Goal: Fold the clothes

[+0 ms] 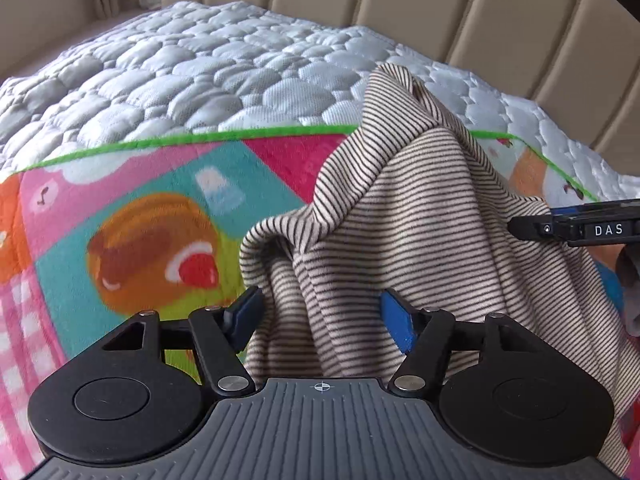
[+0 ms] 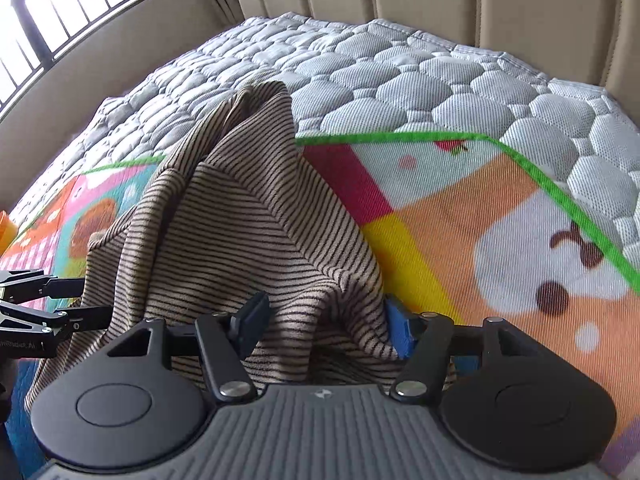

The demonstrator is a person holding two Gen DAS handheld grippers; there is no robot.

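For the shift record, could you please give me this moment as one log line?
stage: lifting garment | left gripper: striped garment between pads | right gripper: same garment bunched between pads | surface: cartoon blanket on quilted mattress

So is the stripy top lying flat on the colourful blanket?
No, the stripy top is bunched into a peak above the colourful blanket.

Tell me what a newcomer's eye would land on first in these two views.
First, the striped garment, bunched into a peak in the middle of both views, with cloth lying between the jaws of the left hand-held gripper and the right hand-held gripper. Next, the bright cartoon blanket under it, green-edged, spread over the pale quilted mattress.
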